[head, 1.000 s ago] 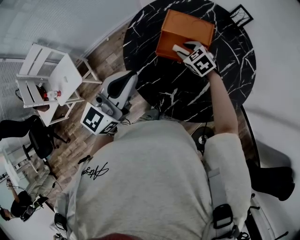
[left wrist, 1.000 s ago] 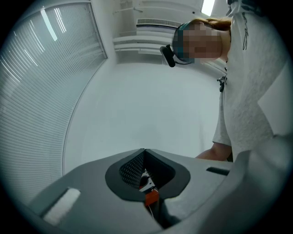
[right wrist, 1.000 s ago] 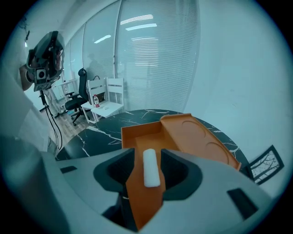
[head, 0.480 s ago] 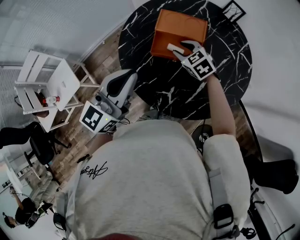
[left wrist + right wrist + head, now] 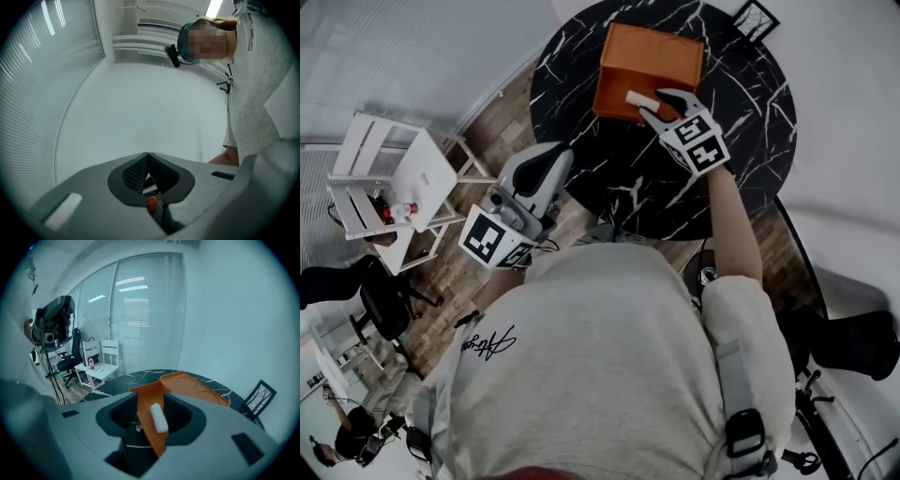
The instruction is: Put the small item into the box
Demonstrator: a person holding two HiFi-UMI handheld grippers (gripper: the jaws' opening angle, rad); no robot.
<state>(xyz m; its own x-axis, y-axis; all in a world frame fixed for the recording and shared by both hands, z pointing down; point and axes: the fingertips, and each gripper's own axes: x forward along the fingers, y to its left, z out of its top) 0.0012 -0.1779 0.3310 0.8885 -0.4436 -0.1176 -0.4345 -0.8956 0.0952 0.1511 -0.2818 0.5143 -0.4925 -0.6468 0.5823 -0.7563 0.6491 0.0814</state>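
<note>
Carries the small item point(image 5: 158, 417), clamped in the right tongs point(image 5: 652, 100), up to the wall of the box point(image 5: 652, 52) just ahead, nearer than a second ago, almost ready to release inside. Keeps the left tongs point(image 5: 148, 157) closed, empty, well behind.

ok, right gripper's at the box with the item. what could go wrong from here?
1. The small white item in the right gripper hangs at the near wall of the orange box, not clearly over its inside. Released here, it might hit the rim and fall onto the table.
2. That gripper is close to the wall, and the left gripper is off the table, not bracing anything. Pushing forward could shove the box.
</note>
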